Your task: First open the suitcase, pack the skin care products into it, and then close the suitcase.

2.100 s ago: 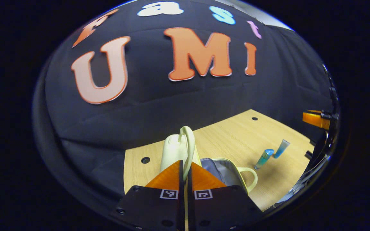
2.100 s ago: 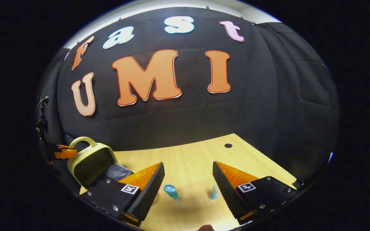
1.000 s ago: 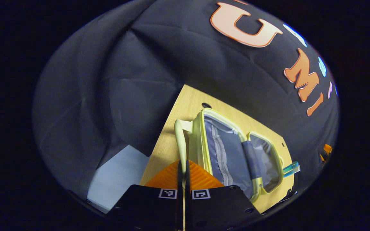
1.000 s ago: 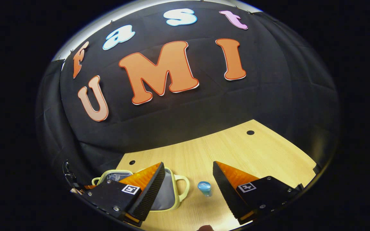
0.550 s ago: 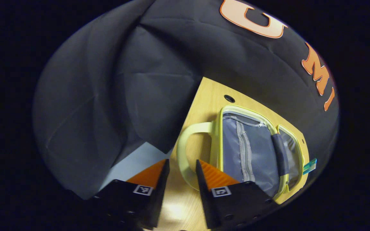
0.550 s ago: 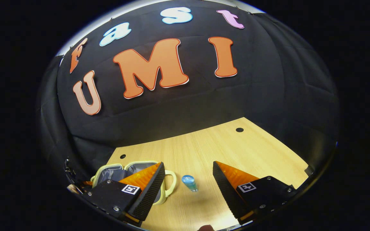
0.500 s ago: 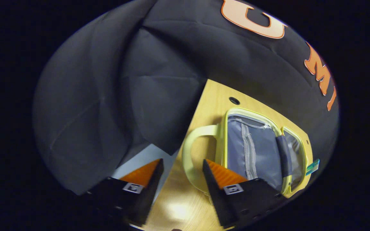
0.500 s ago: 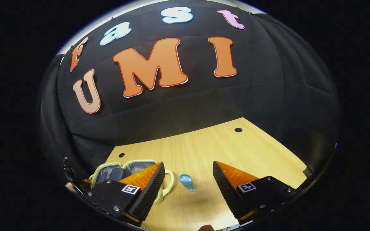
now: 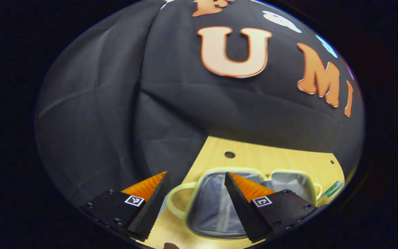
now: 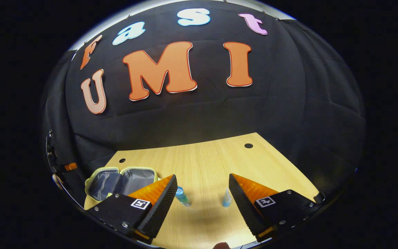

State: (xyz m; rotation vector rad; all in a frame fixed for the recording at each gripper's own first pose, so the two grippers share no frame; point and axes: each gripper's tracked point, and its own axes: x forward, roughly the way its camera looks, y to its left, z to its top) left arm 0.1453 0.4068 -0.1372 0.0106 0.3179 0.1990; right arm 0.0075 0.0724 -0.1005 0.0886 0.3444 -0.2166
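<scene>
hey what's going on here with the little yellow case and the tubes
A person is packing skin care products into a small yellow suitcase, which lies open flat on the wooden table, its grey lining showing. The left gripper hangs over the case with jaws open, holding nothing. The right gripper, also open, hovers above the blue-capped bottle and the pale blue tube, both on the table and not yet packed.

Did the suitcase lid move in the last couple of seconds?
Yes. The suitcase lid, upright two seconds ago, now lies flat open on the table, swung down away from the bottle.
</scene>
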